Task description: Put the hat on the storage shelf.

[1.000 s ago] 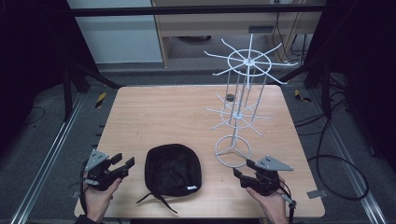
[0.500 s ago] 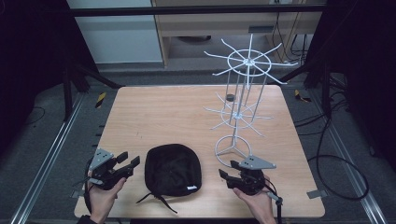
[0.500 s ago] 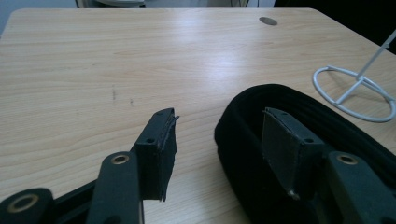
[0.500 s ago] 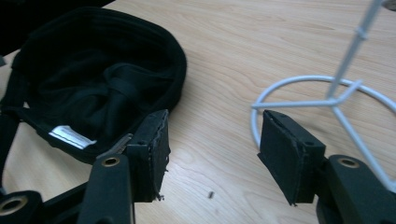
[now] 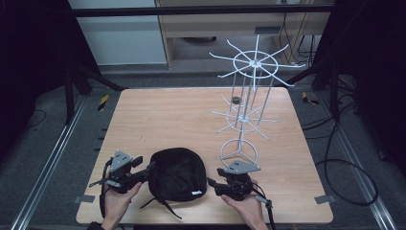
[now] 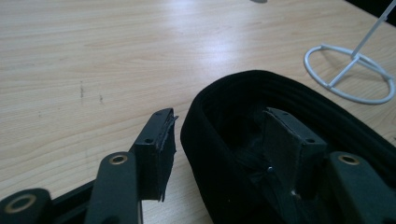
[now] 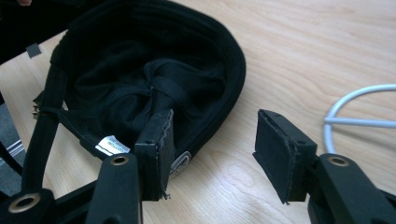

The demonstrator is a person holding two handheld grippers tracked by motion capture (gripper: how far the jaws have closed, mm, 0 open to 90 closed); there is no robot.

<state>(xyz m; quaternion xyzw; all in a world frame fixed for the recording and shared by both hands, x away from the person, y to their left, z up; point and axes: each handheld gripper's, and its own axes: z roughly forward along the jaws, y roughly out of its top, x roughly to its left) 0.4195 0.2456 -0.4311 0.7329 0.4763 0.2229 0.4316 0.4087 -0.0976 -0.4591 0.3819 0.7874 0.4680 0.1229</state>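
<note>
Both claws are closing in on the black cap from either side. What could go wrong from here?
1. The left claw straddles the black cap's rim but isn't pressing yet; a shallow bite on soft fabric could slip.
2. The right claw has just been closing, with the rim edge barely between its jaws; it might pinch air or only the white label.
3. The white wire rack's ring base sits close beside the right claw; lifting could snag it.
</note>
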